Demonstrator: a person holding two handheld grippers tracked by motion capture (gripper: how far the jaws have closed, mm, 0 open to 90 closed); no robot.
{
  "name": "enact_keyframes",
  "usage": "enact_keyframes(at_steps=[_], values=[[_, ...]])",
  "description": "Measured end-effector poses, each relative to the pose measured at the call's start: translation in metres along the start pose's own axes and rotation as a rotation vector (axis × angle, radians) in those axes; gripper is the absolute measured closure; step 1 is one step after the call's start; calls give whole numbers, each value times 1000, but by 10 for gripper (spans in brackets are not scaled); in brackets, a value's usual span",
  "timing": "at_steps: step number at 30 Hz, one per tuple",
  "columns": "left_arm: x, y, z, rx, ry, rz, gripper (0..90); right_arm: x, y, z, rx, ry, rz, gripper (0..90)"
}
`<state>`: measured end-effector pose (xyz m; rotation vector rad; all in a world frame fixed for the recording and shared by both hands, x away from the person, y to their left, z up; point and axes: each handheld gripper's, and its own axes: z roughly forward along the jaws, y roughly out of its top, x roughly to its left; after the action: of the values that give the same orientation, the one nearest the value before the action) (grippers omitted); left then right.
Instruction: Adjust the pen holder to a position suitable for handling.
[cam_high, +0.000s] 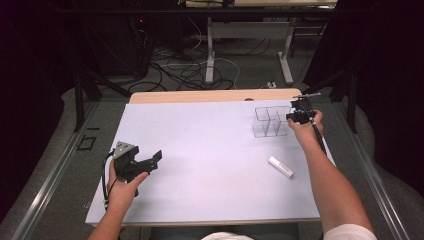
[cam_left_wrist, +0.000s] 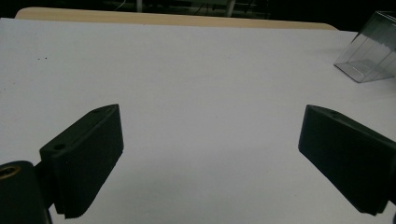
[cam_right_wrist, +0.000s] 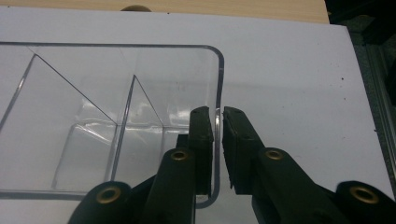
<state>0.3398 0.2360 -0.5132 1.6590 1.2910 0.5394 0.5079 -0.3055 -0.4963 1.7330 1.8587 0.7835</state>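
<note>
A person seated at a table covered with a pale grey-white sheet (cam_high: 210, 165) works a black two-jaw gripper in each hand. The right gripper (cam_right_wrist: 218, 128) has its jaws nearly closed on the side wall of a clear plastic organiser box with inner dividers (cam_right_wrist: 116, 116), one jaw inside the wall and one outside; the right gripper view shows the thin wall pinched between them. In the high view the box (cam_high: 270, 121) stands upright near the table's far right corner, with the right gripper (cam_high: 299, 116) at its right-hand edge.

The left gripper (cam_high: 142, 164) hangs over the sheet well to the left of the box and nearer the person, its jaws spread wide with nothing between them; the left gripper view shows only bare sheet in the gap and the box (cam_left_wrist: 371, 53) far off to the upper right.

A small white oblong stick-like object (cam_high: 281, 167) lies flat on the sheet, nearer the person than the box and apart from it.

The work appears to be at an early stage: the box is gripped but seemingly not yet lifted or shifted, and its compartments look empty. Whether the white object is meant for the box cannot be told. The box is transparent, thin-walled and round-cornered, so its edges read mainly as bright lines and faint reflections.
</note>
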Motion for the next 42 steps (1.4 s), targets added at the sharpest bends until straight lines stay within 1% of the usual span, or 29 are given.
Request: enact_keyframes(at_steps=[3,5,8,9,17,19,22,24,25,26,28,30,33,36,40,41,42], values=[[0,0,0,0,0,0,66,0,0,1,2,-4,2,838],[0,0,1,5,1,1,67,0,0,2,5,5,17,868],[0,0,1,4,-1,2,68,3,0,2,1,-19,16,878],[0,0,1,4,-1,3,68,3,0,1,-1,-23,26,881],[-1,0,2,4,-3,9,69,6,1,1,13,-46,50,885],[-1,0,2,3,-2,5,69,7,1,0,16,-50,51,885],[-1,0,2,5,-1,5,69,12,0,-2,29,-67,70,886],[-1,0,3,11,-1,6,69,14,0,-3,34,-60,69,886],[-1,0,3,11,-1,11,70,18,0,-4,42,-58,73,886],[-2,0,3,9,-2,11,70,20,-1,-5,43,-55,70,887],[-3,0,3,10,-4,12,71,25,-1,-6,56,-48,87,887],[-3,0,3,12,-4,15,71,30,0,-7,64,-39,80,887],[-3,0,3,11,-3,17,71,42,0,-10,69,-15,60,887],[-3,0,3,12,-5,15,71,55,0,-12,69,1,33,887],[-3,0,3,11,-5,17,71,74,-1,-15,76,24,10,886],[-3,0,3,13,-6,22,71,74,-1,-15,76,24,10,886],[-4,0,3,13,-6,23,72,78,-2,-15,70,25,-6,887]])
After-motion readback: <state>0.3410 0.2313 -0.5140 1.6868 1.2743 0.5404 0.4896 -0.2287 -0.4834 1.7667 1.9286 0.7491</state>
